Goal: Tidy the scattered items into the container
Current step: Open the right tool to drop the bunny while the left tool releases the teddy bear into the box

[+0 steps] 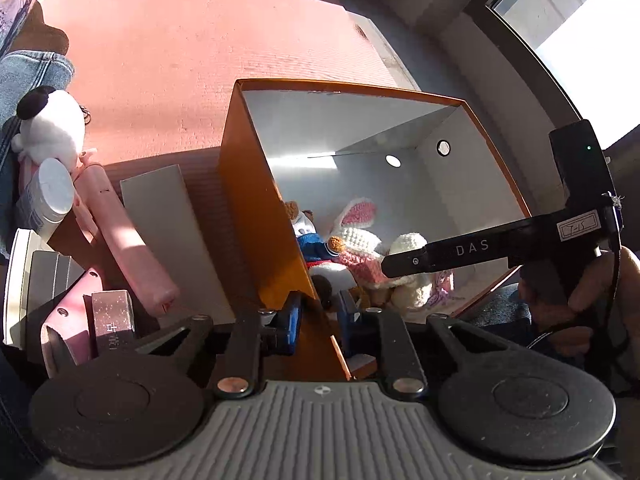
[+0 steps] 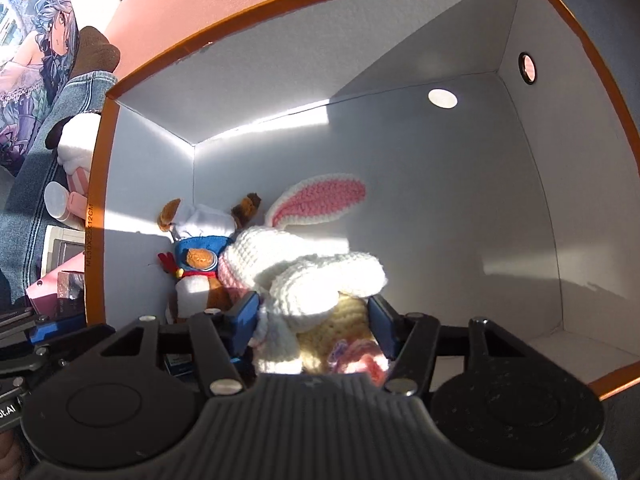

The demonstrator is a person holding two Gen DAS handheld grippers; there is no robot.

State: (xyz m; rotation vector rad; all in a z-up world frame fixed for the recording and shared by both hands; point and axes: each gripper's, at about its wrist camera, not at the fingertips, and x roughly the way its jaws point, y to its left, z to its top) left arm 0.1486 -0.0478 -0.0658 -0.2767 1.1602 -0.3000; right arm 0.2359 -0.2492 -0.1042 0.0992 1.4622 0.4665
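Note:
An orange box (image 1: 256,200) with a white inside (image 2: 540,160) stands on the mat. Inside it lie a bear toy in blue (image 1: 312,240) (image 2: 200,256) and a crocheted white and pink bunny (image 1: 360,236) (image 2: 320,276). My left gripper (image 1: 320,316) straddles the box's near left wall, jaws shut on it. My right gripper (image 2: 314,320) reaches down into the box and stands open, the bunny lying loose between its blue pads. Outside the box on the left lie a white dog plush (image 1: 52,128), a pink tube (image 1: 124,240), a white bottle (image 1: 48,196) and a flat white box (image 1: 172,232).
A small sparkly box (image 1: 112,320) and a pink case (image 1: 68,320) lie at the near left. The pink mat (image 1: 180,60) stretches behind the box. A person's denim leg (image 1: 32,76) borders the left, and a window (image 1: 580,20) is at the right.

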